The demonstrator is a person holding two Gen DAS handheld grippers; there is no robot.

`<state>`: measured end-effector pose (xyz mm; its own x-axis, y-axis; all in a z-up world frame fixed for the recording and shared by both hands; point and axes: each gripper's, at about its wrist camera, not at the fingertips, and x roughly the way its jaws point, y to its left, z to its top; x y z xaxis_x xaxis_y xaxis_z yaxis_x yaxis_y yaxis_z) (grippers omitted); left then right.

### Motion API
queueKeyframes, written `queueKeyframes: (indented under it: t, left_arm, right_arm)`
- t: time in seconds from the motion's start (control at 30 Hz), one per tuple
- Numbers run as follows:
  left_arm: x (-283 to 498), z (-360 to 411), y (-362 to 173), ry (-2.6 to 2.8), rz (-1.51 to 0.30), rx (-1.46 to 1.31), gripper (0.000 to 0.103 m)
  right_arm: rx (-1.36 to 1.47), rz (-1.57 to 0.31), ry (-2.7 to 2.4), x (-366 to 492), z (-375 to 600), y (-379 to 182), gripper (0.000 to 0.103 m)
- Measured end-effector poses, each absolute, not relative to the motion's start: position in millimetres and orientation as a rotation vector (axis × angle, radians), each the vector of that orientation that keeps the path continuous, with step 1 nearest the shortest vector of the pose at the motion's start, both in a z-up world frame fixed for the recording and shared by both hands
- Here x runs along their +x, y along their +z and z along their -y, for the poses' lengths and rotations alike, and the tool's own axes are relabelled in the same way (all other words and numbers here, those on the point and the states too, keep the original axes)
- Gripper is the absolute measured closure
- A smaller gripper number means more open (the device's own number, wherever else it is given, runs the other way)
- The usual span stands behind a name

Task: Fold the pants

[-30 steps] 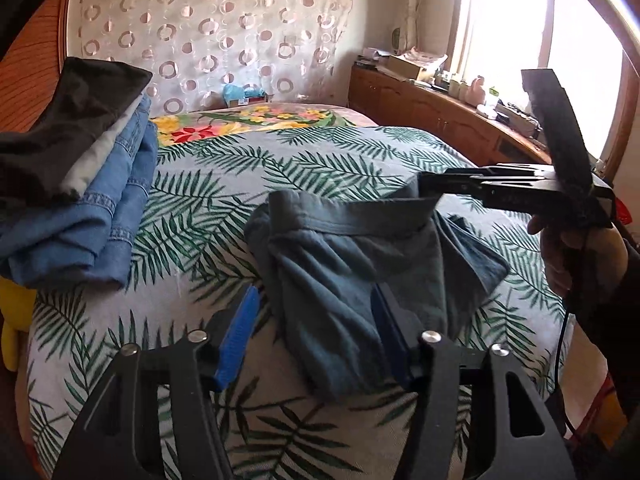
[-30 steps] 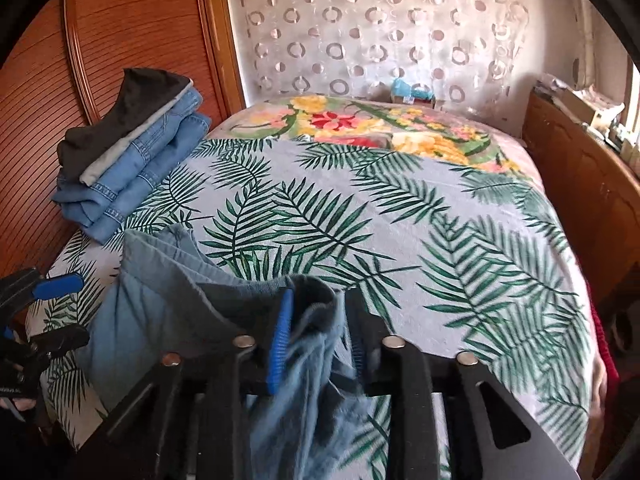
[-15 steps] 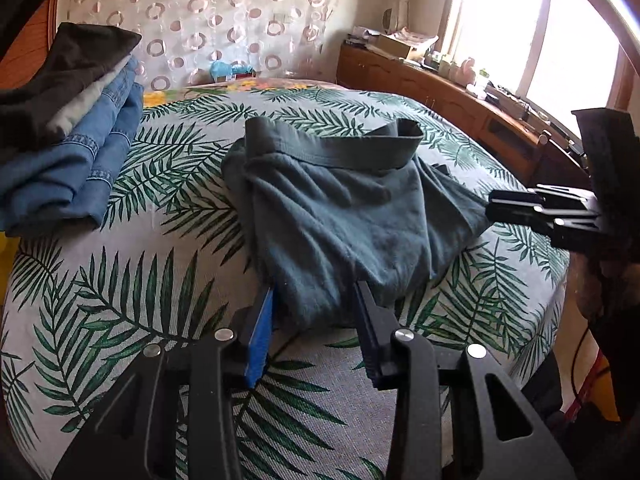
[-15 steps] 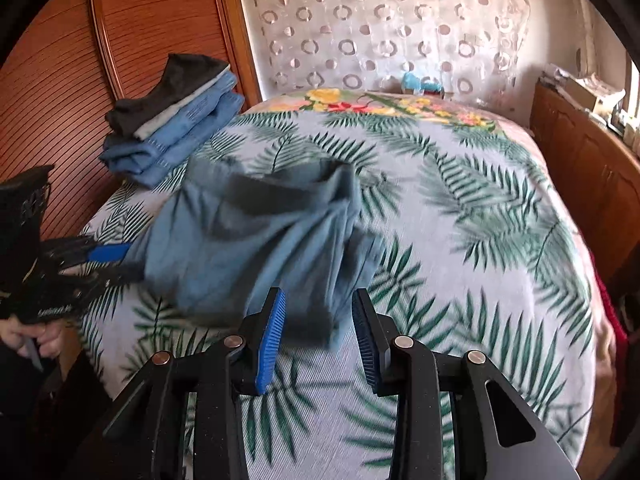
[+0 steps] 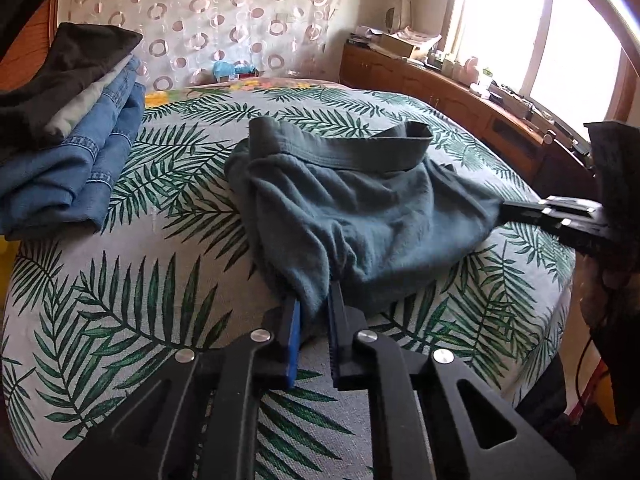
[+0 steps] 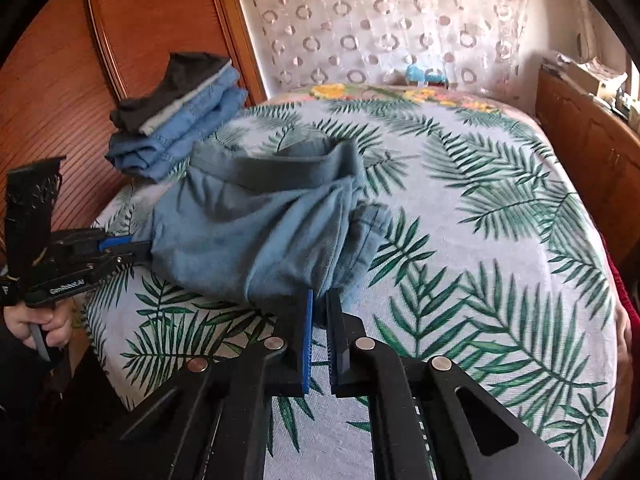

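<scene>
Both pairs of fingers pinch cloth: the left gripper point(image 5: 314, 312) has just closed on the near edge of the grey-blue pants point(image 5: 360, 208), fabric bunched between its blue pads, and the right gripper point(image 6: 318, 304) has just closed on the same garment's near edge farther along. The pants lie rumpled on the leaf-print bedspread point(image 6: 460, 240), running away from both sets of fingertips, with the waistband point(image 5: 340, 148) on the far side, toward the stack of folded clothes point(image 5: 68, 148). Their long axis seems to run from the near edge to the waistband, though the crumpling leaves this unsure. Neither hand is nearer; each already holds a near corner, so the coming move likely depends on carrying that edge away from the person, toward the waistband. Counted: one pair of pants to fold, two grippers, one stack beside the pants, which appears to hold three or four folded pieces.
</scene>
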<state>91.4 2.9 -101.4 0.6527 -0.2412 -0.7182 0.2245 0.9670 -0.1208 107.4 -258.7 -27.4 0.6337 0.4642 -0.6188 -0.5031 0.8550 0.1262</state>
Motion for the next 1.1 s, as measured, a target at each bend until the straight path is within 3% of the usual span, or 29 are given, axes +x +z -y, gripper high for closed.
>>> queueKeyframes:
  t: [1.1]
  left_arm:
    - [46, 14, -72, -0.296, -0.778, -0.002, 0.092]
  right_arm:
    - [-0.05, -0.668, 0.558, 42, 284, -20, 0.1]
